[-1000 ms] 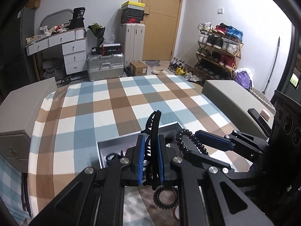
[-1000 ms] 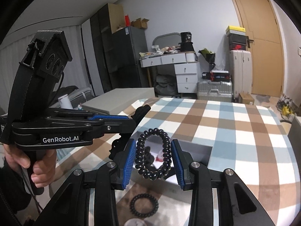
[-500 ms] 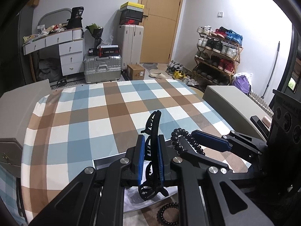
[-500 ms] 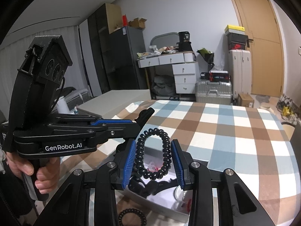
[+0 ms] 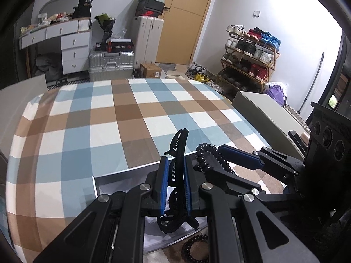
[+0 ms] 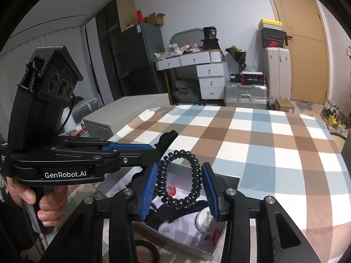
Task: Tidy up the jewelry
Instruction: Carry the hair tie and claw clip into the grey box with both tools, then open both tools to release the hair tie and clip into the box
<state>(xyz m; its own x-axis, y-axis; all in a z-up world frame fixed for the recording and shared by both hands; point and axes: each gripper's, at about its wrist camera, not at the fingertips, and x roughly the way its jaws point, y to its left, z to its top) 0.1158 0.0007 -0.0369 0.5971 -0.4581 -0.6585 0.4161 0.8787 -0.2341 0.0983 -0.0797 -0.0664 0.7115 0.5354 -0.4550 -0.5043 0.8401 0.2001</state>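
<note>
Right wrist view: hair tie poised over tray as both tools hover

Right wrist view shows the right tool above an open grey tray on the checked counter, a black spiral hair tie hanging between its blue pads. The jaws are opening: the right pad stands just clear of the coil, while the coil's left side lies against or just beside the left pad, and whether that pad bears on it cannot be told. Beneath the tie, the tray holds small pieces, among them something red and a round pale item, too blurred to name.

Alongside, the left tool is clamped narrow on a black hair claw clip, its curved end standing up past the fingertips. From the left wrist view, the clip's lower end hangs over the tray, and a second dark coil tie lies on the counter just in front of the tray. A hand grips the left tool's handle.

The step in hand appears to be the drop: the tie being let go into the tray. The next move likely calls for the right jaws to spread enough for the tie to fall free, then for the left tool to lower and release its clip, leaving the loose tie on the counter to be fetched.
</note>
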